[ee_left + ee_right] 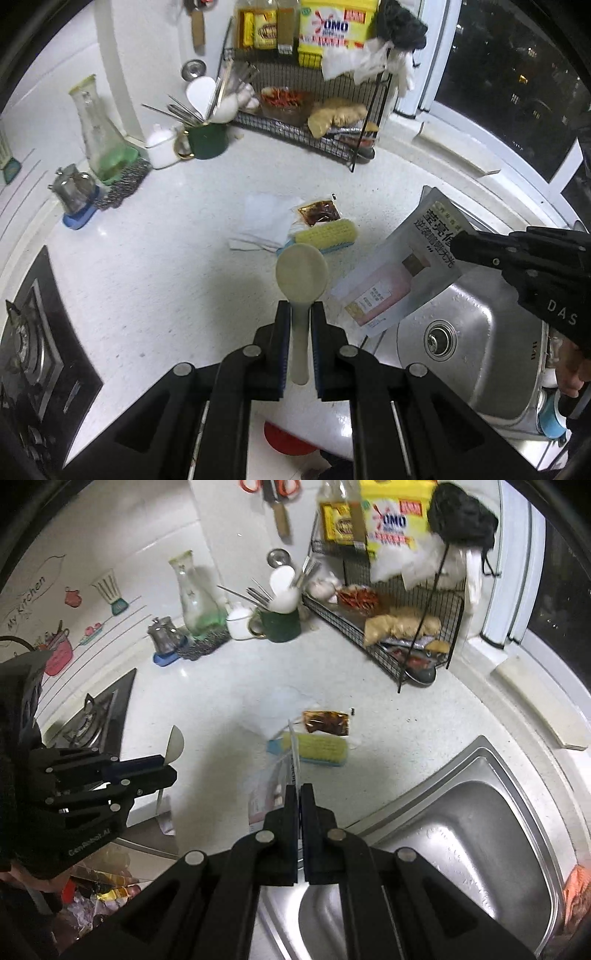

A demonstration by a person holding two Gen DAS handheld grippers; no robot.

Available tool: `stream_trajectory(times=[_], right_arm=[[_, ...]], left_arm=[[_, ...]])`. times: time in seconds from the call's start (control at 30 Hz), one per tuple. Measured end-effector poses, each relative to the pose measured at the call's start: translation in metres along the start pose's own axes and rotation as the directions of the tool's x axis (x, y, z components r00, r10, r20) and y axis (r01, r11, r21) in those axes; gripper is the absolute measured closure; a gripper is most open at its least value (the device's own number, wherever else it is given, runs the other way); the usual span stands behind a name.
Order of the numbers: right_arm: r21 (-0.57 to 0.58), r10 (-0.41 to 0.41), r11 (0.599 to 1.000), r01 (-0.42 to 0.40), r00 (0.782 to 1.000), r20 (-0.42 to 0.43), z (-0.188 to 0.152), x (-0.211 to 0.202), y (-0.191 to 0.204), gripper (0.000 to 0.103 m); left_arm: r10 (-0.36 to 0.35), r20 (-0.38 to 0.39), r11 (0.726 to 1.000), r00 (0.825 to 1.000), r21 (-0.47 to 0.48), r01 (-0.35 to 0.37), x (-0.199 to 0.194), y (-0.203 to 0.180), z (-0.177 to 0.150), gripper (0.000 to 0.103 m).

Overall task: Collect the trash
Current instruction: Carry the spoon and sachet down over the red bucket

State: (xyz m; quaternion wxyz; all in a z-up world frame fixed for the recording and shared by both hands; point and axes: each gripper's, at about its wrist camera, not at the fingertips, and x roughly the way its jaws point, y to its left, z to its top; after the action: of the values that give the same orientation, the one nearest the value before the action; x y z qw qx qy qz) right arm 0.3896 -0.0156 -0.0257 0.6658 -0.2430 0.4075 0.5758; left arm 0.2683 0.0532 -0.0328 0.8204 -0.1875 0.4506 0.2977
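My left gripper (300, 308) is shut on the handle of a pale plastic spoon (302, 273) and holds it above the white counter (166, 266). My right gripper (298, 790) is shut on a silver and pink cosmetic packet (402, 269), seen edge-on in the right wrist view (275, 782), over the sink's left rim. On the counter beyond lie a sauce packet (319, 213), a white wrapper (264, 218) and a yellow scrub brush (325, 234). The left gripper with the spoon shows at the left in the right wrist view (162, 766).
A steel sink (480, 834) lies at the right, a gas hob (33, 332) at the left. A wire rack (314, 110) with food and detergent stands at the back, beside a green mug (205, 140) and a glass carafe (98, 136). A trash bin with wrappers (99, 893) sits below the counter edge.
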Motion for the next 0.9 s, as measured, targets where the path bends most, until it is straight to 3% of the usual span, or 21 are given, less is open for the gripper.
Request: stream_trajectory(times=[0.47, 0.7, 0.9], right_arm=[[-0.063, 0.004, 0.998, 0.001, 0.997, 0.072, -0.058, -0.07, 0.111, 0.102], [-0.093, 0.038, 0.995, -0.033, 0.998, 0.052, -0.102, -0.085, 0.154, 0.102], [-0.096, 0.044, 0.994, -0.045, 0.999, -0.005, -0.142, -0.085, 0.182, 0.102]], left_arm=[[-0.003, 0.08, 1.0, 0.997, -0.012, 0.004, -0.107, 0.026, -0.105, 0.093], [0.013, 0.059, 0.999, 0.998, -0.04, -0.011, -0.137, 0.037, -0.171, 0.093], [0.026, 0.002, 0.997, 1.0, -0.068, -0.025, -0.139, 0.042, -0.22, 0.093]])
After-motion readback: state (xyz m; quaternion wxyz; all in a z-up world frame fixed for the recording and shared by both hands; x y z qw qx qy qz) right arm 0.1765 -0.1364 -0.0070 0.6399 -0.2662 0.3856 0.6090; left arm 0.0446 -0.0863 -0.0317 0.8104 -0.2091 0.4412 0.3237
